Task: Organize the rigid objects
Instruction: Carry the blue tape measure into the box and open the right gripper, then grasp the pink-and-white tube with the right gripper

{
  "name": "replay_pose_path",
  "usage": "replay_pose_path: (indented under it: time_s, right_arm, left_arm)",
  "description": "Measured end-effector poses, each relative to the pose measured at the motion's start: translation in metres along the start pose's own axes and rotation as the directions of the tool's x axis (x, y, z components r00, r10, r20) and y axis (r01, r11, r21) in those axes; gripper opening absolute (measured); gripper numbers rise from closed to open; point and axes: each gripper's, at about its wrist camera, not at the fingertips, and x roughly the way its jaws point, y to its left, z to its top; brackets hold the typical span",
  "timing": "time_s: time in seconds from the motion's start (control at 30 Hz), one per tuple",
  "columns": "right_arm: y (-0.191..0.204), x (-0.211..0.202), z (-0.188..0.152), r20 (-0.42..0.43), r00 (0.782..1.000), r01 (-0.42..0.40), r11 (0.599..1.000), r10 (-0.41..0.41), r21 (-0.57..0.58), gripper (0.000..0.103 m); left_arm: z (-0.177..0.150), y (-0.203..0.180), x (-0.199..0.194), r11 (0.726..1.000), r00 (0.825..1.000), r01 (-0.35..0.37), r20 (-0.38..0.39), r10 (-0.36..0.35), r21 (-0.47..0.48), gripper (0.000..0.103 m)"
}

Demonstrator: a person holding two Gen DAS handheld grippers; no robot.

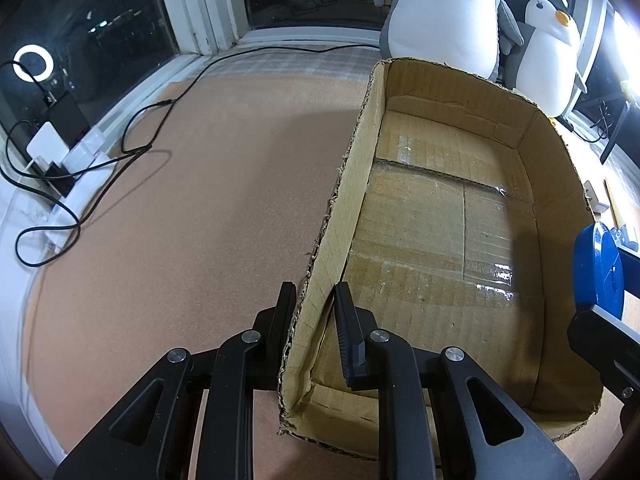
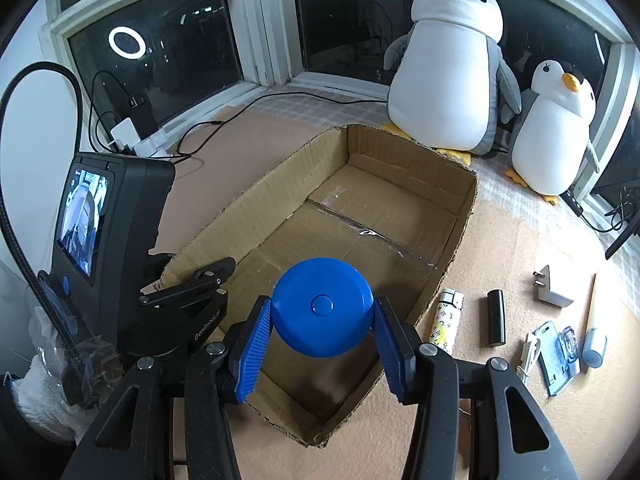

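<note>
I am looking at a brown corkboard surface (image 1: 192, 208) running up to a white window frame (image 1: 200, 4). The panes (image 2: 168, 56) are showing dark, and a ring light (image 2: 127, 42) is reflecting in the left one. A checked cloth (image 1: 280, 62) is lying along the sill side of the surface. Black cables (image 1: 132, 148) are trailing across the left part toward a white power strip (image 1: 86, 156) with adapters plugged in. Two plush penguins, a large one (image 2: 448, 72) and a small one (image 2: 554, 136), are standing against the window at the far right corner. Bright light is glaring in from the right edge of the left view.
</note>
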Motion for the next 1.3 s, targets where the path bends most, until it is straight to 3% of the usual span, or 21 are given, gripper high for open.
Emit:
replay_pose_path:
  time_s: [0.13, 0.27, 0.73, 1.03, 1.3]
  right_arm:
    - [0.002, -0.002, 0.001, 0.009, 1.0, 0.005, 1.0, -0.005, -0.014, 0.049]
    - [0.004, -0.005, 0.001, 0.023, 1.0, 0.019, 1.0, -0.019, -0.023, 0.063]
    - [-0.006, -0.021, -0.003, 0.038, 0.998, 0.041, 0.999, -0.04, -0.01, 0.063]
    - [-0.064, -0.049, -0.03, 0.035, 0.997, 0.064, 0.992, -0.068, 0.108, 0.063]
    - [-0.119, -0.06, -0.062, -0.005, 0.991, 0.134, 0.975, -0.135, 0.179, 0.063]
  left_arm:
    - [0.0, 0.0, 0.0, 1.0, 1.0, 0.0, 0.0, 0.0, 0.001, 0.018]
    - [-0.001, 0.001, 0.001, 1.0, 1.0, 0.0, -0.001, 0.0, 0.002, 0.018]
    - [-0.003, -0.001, 0.001, 1.0, 1.0, -0.004, -0.001, 0.004, 0.009, 0.018]
    - [-0.003, -0.002, 0.001, 1.0, 1.0, -0.006, 0.001, 0.006, 0.011, 0.018]
    - [-0.003, -0.002, 0.001, 1.0, 1.0, -0.008, 0.001, 0.008, 0.012, 0.018]
